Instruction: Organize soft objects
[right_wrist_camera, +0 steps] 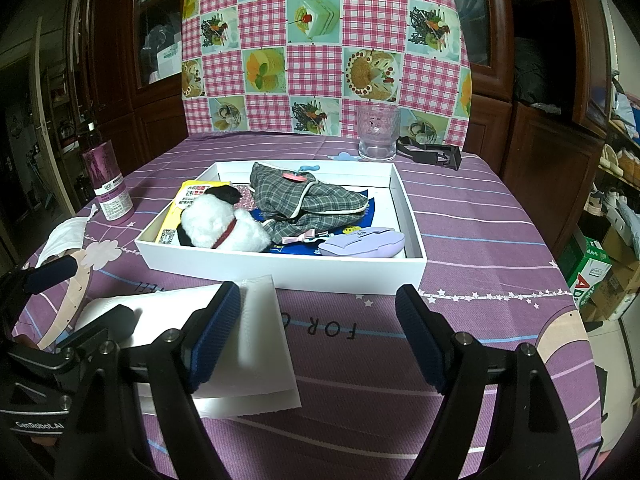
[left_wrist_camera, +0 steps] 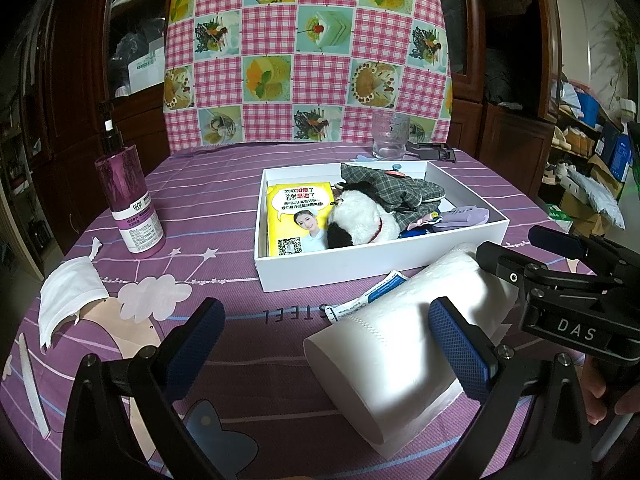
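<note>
On the purple tablecloth (right_wrist_camera: 480, 216), just in front of the white box (right_wrist_camera: 280, 268), a paper towel roll (left_wrist_camera: 400, 340) lies on its side. Left gripper (left_wrist_camera: 320, 340) jaws apart, one finger against the roll. Right gripper (right_wrist_camera: 318, 336) jaws apart, empty. Plush toy (right_wrist_camera: 224, 224) and plaid cloth (right_wrist_camera: 304, 196) in the box.

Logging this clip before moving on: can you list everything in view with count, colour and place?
tissue roll: 1, white, lying on table near edge
box: 1, white, table centre
plush toy: 1, black and white, in box
plaid cloth: 1, grey, in box
yellow packet: 1, in box, left side
lilac case: 1, in box, right corner
face mask: 1, white, table left
bottle: 1, purple, table left
glass: 1, clear, behind box
left hand-held gripper: open
right hand-held gripper: open
</note>
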A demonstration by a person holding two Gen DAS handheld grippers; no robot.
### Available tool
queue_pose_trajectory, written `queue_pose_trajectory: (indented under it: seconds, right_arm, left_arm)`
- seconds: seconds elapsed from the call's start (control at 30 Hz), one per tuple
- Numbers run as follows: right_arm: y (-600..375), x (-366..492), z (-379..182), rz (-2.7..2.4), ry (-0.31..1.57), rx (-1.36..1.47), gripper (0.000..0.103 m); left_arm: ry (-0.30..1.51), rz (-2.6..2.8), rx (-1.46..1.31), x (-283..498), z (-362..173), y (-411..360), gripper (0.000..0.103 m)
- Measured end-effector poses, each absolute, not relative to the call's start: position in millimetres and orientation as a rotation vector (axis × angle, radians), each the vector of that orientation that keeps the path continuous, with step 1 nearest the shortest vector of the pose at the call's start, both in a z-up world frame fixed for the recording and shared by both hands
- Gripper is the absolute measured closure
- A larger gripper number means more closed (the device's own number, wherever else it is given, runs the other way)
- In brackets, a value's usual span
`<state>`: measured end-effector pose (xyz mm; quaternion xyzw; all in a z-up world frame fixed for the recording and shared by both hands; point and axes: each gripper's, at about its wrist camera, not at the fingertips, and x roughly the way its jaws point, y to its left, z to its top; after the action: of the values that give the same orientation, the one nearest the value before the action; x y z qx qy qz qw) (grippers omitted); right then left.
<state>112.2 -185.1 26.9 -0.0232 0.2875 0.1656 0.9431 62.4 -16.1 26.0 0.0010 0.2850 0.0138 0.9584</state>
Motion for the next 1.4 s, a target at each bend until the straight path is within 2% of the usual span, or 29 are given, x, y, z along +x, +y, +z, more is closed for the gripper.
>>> queue_pose_trajectory:
  seconds: [1.4]
  right_arm:
    - [-186.3,113.1,26.4,0.338,0.59,-0.037,0.022]
  left_arm:
    - [0.577,0.028,0.004,61.5,26.5,-16.8,0.0]
